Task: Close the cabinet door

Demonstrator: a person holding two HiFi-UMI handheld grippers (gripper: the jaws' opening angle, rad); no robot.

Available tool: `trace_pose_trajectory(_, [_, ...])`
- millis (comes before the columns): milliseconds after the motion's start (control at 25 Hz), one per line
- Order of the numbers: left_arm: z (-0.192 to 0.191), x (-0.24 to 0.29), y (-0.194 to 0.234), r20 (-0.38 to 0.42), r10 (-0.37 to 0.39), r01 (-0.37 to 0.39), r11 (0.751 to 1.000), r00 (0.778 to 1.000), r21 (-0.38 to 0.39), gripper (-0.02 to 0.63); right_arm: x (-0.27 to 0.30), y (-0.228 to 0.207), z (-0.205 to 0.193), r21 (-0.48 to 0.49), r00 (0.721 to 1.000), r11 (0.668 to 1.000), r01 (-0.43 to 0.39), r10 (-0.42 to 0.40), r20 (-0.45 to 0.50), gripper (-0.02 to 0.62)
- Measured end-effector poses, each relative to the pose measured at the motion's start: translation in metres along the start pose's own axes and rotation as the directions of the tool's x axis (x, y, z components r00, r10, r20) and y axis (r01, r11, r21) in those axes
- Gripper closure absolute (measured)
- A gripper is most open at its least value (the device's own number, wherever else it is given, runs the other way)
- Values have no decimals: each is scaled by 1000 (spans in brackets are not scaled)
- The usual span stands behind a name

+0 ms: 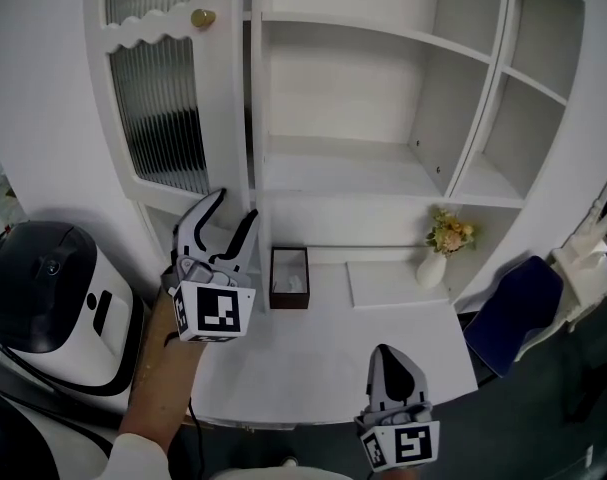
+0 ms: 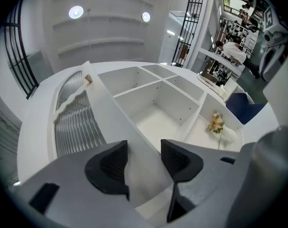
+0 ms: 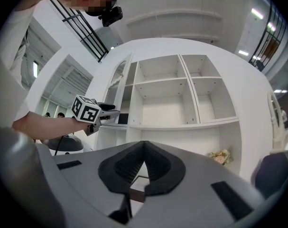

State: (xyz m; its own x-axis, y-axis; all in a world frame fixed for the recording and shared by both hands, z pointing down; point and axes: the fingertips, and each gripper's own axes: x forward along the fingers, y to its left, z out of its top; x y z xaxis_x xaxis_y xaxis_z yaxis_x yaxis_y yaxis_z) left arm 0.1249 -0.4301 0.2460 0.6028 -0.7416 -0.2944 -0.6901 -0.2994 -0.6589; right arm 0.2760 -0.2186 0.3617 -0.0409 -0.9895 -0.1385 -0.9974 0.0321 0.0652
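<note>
At the far left of the white cabinet [image 1: 383, 118] we see the cabinet door [image 1: 163, 98], its ribbed glass pane framed in white and a brass knob [image 1: 202, 17] near its upper right corner. A dark gap shows between that knob side and the nearest shelf upright. Our left gripper [image 1: 235, 208] is raised to the door's lower right corner with its jaws spread. In the left gripper view the door's white edge [image 2: 110, 118] runs up between them, but we cannot tell whether either pad touches it. Our right gripper [image 1: 385, 353] hangs near us over the white counter [image 1: 333, 368], its jaws pressed together on nothing. On the counter, a dark box [image 1: 289, 278] sits just right of the left gripper, and a vase of flowers [image 1: 438, 253] stands farther right.
</note>
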Motion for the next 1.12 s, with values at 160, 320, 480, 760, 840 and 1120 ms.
trace_pose_trajectory(160, [-4, 6, -1, -27, -9, 9, 1000, 1000, 0, 400, -1, 2, -4, 2, 1000, 1000, 1, -1, -5, 597])
trace_pose_trajectory(320, [-8, 15, -1, -54, -22, 22, 1000, 998, 9, 400, -1, 3, -6, 7, 1000, 1000, 3, -3, -10, 597])
trace_pose_trajectory(480, [-12, 29, -4, -78, -30, 32, 999, 997, 24, 403, 0, -3, -9, 15, 1000, 1000, 6, -6, -17, 597])
trace_pose_trajectory(760, [-21, 45, -4, -109, -40, 45, 998, 993, 44, 411, -3, -6, -15, 20, 999, 1000, 20, -20, -27, 597])
trace_pose_trajectory(840, [-23, 49, -4, -116, -41, 47, 998, 992, 48, 414, -4, -8, -16, 22, 999, 999, 23, -23, -32, 597])
trace_pose_trajectory(1120, [-31, 65, -3, -139, -48, 60, 994, 989, 86, 422, -7, -14, -22, 32, 998, 999, 43, -41, -44, 597])
